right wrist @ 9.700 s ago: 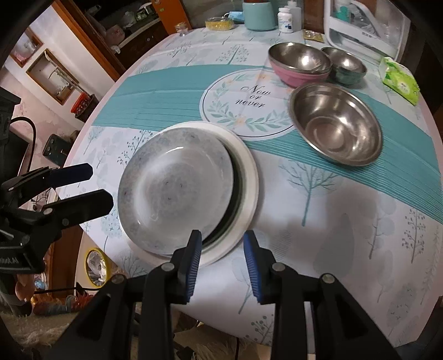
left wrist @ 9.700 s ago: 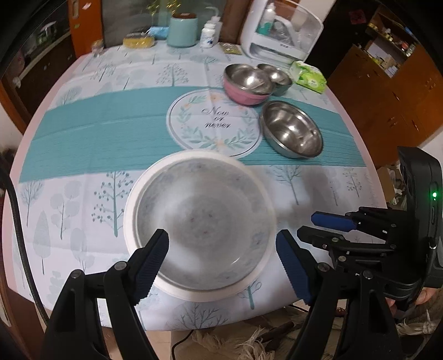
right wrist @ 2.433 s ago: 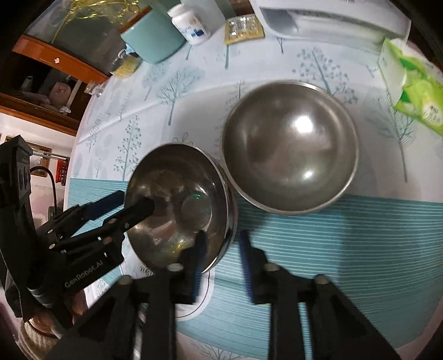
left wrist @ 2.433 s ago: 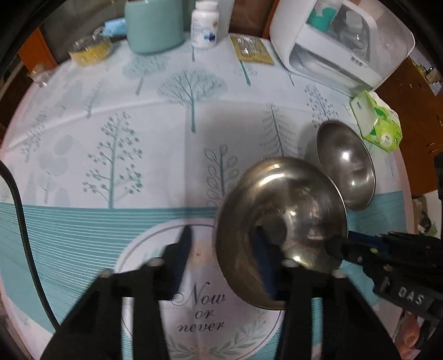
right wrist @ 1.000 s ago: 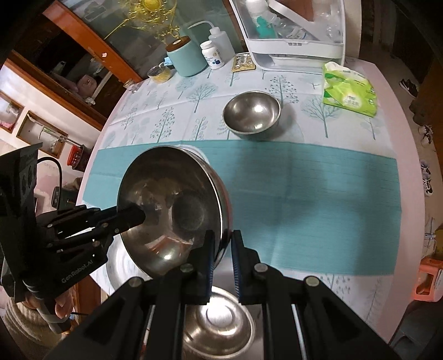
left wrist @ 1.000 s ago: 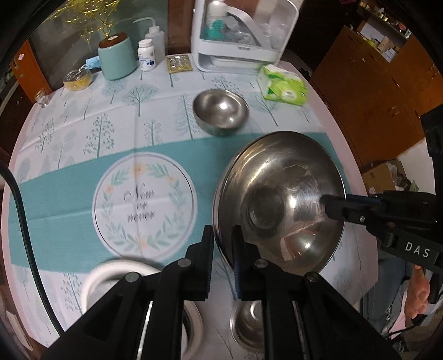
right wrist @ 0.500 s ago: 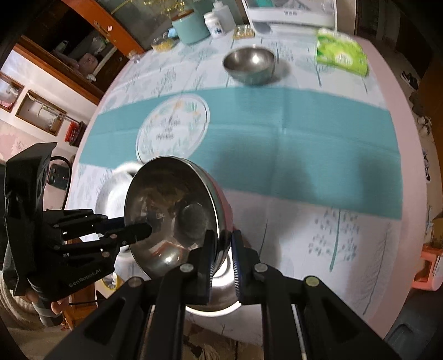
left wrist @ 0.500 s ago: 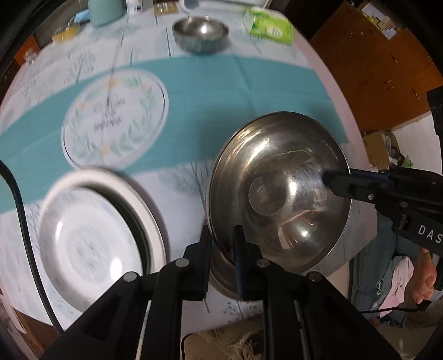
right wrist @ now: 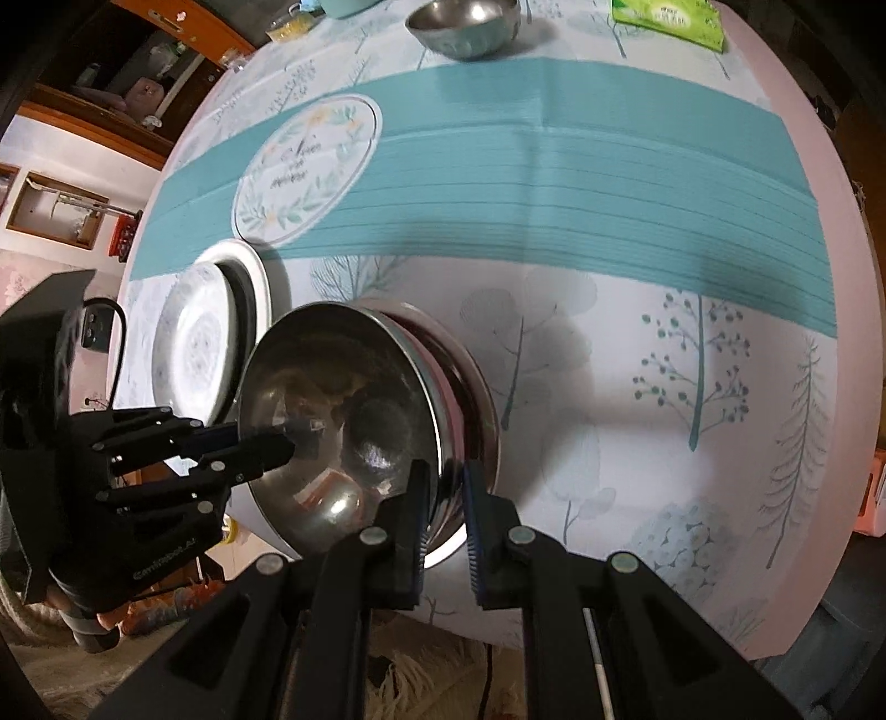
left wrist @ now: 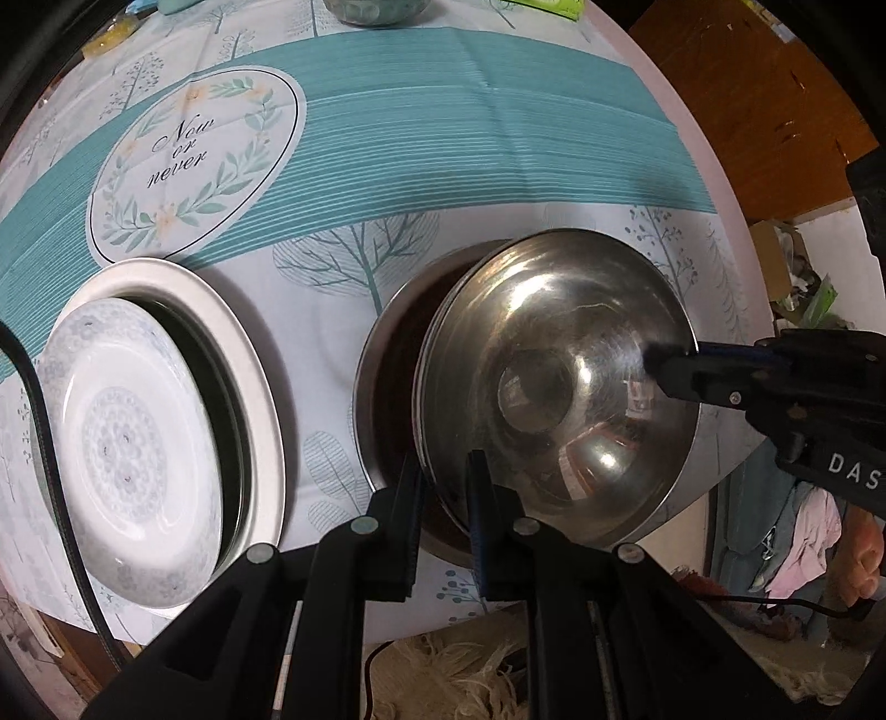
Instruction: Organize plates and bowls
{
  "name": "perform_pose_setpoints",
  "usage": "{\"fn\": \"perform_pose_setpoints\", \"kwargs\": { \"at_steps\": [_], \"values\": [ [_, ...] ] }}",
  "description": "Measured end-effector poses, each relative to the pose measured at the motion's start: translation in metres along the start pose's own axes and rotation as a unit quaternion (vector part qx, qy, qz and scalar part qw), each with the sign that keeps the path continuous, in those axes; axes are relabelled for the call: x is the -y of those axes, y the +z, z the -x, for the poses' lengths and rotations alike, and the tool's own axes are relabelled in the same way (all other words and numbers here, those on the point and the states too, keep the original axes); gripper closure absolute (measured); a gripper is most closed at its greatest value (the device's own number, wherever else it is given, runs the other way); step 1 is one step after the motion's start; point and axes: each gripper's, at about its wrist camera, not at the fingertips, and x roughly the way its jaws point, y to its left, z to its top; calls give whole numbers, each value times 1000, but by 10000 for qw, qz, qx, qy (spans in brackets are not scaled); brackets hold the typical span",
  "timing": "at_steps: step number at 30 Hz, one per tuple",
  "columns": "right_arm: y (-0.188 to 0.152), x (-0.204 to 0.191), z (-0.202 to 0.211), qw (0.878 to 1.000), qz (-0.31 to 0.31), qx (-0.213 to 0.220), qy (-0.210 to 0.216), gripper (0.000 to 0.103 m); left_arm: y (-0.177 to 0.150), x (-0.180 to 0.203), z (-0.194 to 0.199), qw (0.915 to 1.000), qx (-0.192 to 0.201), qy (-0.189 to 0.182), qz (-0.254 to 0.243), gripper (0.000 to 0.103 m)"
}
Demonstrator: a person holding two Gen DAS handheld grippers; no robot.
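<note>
A steel bowl with a pink outside (left wrist: 554, 382) (right wrist: 343, 426) sits tilted inside a larger steel bowl (left wrist: 387, 354) (right wrist: 476, 387) near the table's front edge. My left gripper (left wrist: 443, 487) is shut on its near rim. My right gripper (right wrist: 443, 498) is shut on the opposite rim and shows in the left wrist view (left wrist: 664, 365). A patterned white plate (left wrist: 116, 443) (right wrist: 194, 343) lies on a wider white plate (left wrist: 243, 354) to the left of the bowls.
A small steel bowl (right wrist: 465, 19) and a green tissue pack (right wrist: 670, 16) stand at the table's far side. A round "Now or never" mat (left wrist: 194, 155) lies mid-table. The table's front edge (left wrist: 692, 520) is right beside the bowls.
Both grippers have lowered the pink-sided bowl into the larger steel bowl at the front edge. It was held just above it half a second ago.
</note>
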Motion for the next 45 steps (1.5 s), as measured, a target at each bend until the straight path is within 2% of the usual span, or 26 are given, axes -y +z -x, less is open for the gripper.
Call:
{"fn": "perform_pose_setpoints", "kwargs": {
  "at_steps": [9,13,16,18,20,21,28,35,45],
  "values": [
    [-2,1,-17,9998,46,-199,-70,91,1,-3,-13,9999,-55,90,-21,91],
    [-2,-1,-17,9998,87,-145,-117,90,2,0,-15,9998,-45,169,-69,90],
    [-1,-2,-17,9998,72,-119,-119,89,2,0,-11,9998,24,162,-96,77],
    [-2,-2,-15,9999,75,-93,-100,86,1,2,-9,9997,118,169,-120,64],
    [-2,-3,-13,9999,99,-26,-122,76,2,6,-4,9992,247,281,-166,55],
    [-3,-3,-11,9999,108,3,-128,74,2,6,-2,9989,291,313,-186,52],
    [-6,-9,-3,9993,266,132,-230,74,3,11,6,9981,434,355,-240,50],
    [-11,-16,2,9987,374,222,-272,74,-3,14,13,9966,632,488,-178,28],
    [-12,-21,15,9979,419,402,-279,74,0,12,32,9944,883,574,-114,26]
  ]
}}
